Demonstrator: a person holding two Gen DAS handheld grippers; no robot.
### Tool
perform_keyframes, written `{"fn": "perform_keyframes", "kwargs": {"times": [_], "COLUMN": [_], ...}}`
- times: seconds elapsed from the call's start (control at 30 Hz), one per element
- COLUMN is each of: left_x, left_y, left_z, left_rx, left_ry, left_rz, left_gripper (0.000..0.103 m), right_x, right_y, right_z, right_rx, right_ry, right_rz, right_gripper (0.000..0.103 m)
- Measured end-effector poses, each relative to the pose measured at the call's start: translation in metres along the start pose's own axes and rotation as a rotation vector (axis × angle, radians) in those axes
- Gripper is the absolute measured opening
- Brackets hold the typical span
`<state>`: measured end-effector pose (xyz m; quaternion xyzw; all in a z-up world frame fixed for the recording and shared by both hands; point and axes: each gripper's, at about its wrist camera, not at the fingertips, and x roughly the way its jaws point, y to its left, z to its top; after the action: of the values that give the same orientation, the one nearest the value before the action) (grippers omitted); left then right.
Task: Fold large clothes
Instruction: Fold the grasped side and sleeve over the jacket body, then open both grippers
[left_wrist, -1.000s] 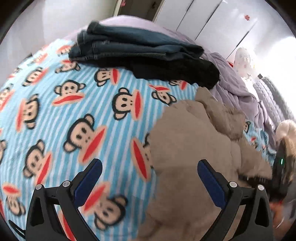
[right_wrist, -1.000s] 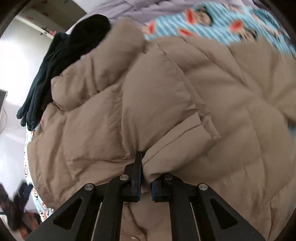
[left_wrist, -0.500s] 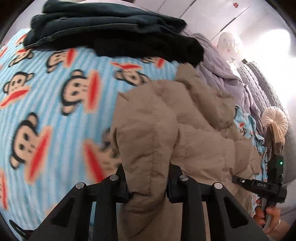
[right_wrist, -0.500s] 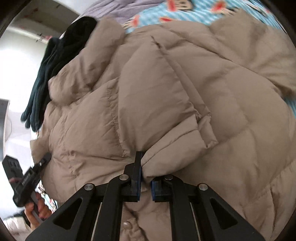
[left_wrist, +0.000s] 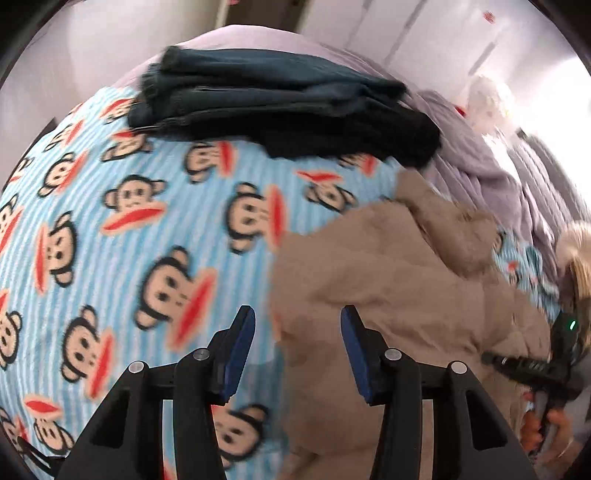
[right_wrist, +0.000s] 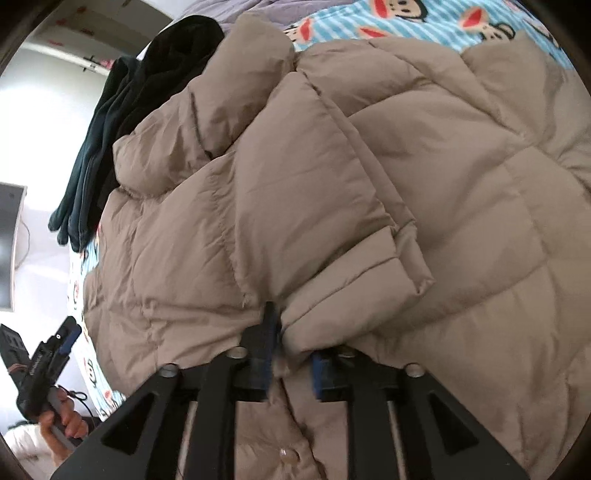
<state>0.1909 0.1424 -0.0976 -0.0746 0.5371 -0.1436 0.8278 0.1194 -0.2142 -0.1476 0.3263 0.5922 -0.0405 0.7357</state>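
On the monkey-print bed (left_wrist: 122, 236), the tan puffer jacket (right_wrist: 332, 177) lies ahead of both opening claws: its cuff sits loose between the right claw (right_wrist: 291, 354), its edge just right of the empty left claw (left_wrist: 297, 350).

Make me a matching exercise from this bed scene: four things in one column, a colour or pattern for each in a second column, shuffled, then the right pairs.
Things:
1. puffer jacket
2. bedsheet
3. folded jeans
4. left gripper pads

Colours:
A. dark denim blue
B. bright blue
C. tan
D. light blue stripes with cartoon monkey faces

Pairs: 1-C, 2-D, 3-A, 4-B
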Motion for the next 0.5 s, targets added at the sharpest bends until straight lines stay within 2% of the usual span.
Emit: {"fn": "perform_keyframes", "kwargs": {"times": [0.07, 0.17, 0.2, 0.27, 0.33, 0.4, 0.43, 0.47, 0.5], "left_x": [0.016, 0.043, 0.048, 0.050, 0.051, 0.051, 0.053, 0.055, 0.054], "left_y": [-0.016, -0.017, -0.014, -0.010, -0.010, -0.013, -0.014, -0.014, -0.013], "left_z": [-0.010, -0.020, -0.022, -0.022, -0.021, -0.020, -0.021, -0.022, -0.023], "left_rx": [0.049, 0.058, 0.035, 0.000, -0.001, 0.013, 0.021, 0.025, 0.025], "left_ry": [0.014, 0.060, 0.068, 0.065, 0.069, 0.072, 0.071, 0.066, 0.062], "left_rz": [0.046, 0.097, 0.094, 0.081, 0.089, 0.107, 0.125, 0.154, 0.171], "left_gripper": [0.050, 0.050, 0.050, 0.050, 0.050, 0.050, 0.055, 0.067, 0.071], "right_x": [-0.017, -0.058, -0.071, -0.077, -0.064, -0.034, -0.024, -0.011, -0.004], "right_y": [0.003, -0.001, -0.003, 0.003, 0.008, 0.006, -0.001, -0.009, -0.017], "right_z": [-0.004, -0.013, -0.013, -0.008, 0.004, 0.011, 0.010, 0.008, 0.004], "right_rx": [-0.024, -0.053, -0.066, -0.101, -0.120, -0.101, -0.089, -0.070, -0.050], "right_ry": [-0.022, -0.131, -0.175, -0.207, -0.186, -0.113, -0.082, -0.044, -0.027], "right_rz": [-0.039, -0.114, -0.122, -0.123, -0.101, -0.093, -0.108, -0.131, -0.133], "right_gripper": [0.060, 0.059, 0.047, 0.024, 0.024, 0.024, 0.024, 0.024, 0.023]}}
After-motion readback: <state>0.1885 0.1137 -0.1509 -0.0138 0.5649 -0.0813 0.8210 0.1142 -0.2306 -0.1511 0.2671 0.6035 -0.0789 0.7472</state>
